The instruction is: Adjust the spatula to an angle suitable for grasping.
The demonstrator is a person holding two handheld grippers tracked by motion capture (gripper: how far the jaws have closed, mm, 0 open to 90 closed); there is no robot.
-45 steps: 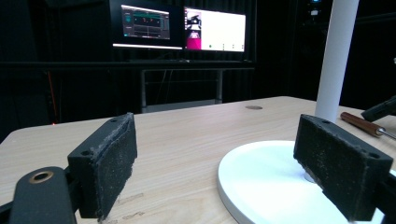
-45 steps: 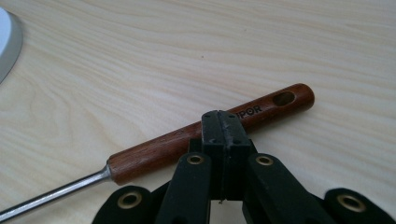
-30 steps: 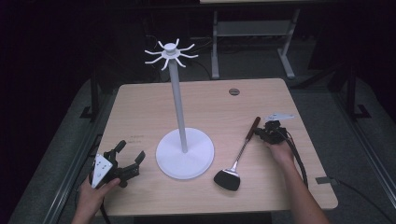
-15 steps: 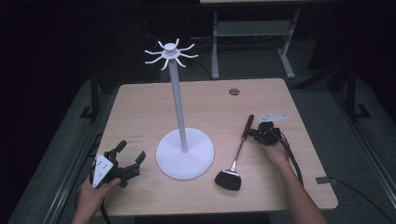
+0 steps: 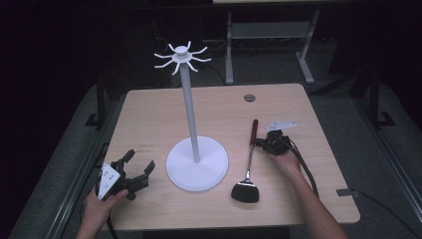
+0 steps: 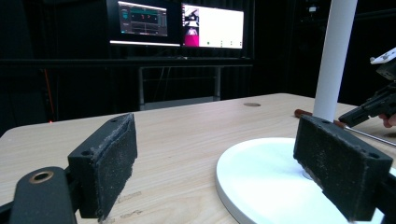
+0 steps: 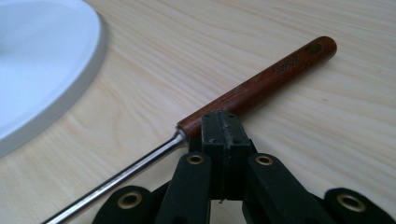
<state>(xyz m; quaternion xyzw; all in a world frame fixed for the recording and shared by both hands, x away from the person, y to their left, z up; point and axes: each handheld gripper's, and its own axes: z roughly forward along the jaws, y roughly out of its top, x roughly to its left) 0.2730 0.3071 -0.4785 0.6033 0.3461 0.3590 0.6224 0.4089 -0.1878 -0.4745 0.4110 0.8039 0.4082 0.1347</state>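
— Wood at one end, steel in the middle, a black blade at the other: is that the spatula (image 5: 250,160) the right gripper (image 5: 263,145) has gone for?

— Yes. It lies flat on the table (image 5: 149,114), right of the white stand (image 5: 193,149), blade toward the near edge and handle pointing at the far edge. In the right gripper view the jaws stand pressed together, their tip against the near side of the wooden handle (image 7: 261,84), just where it meets the metal shank (image 7: 126,172). They look closed beside it rather than around it; I can't tell whether anything is pinched.

— How would it handle?

— Light and stiff, I'd judge. The shank is thin and round, likely slippery under the pads. The wood is thicker and less slick, so it's the better hold. The blade end probably carries most of the weight, so a hold far up the handle would let it droop.

— So where to take it?

— On the wood close to the shank, about where the jaws are, but they'd need to open and straddle it first.

— And the other one?

— The left gripper (image 5: 130,172) rests near the near left corner, jaws wide apart and empty, facing the stand's base (image 6: 261,182).
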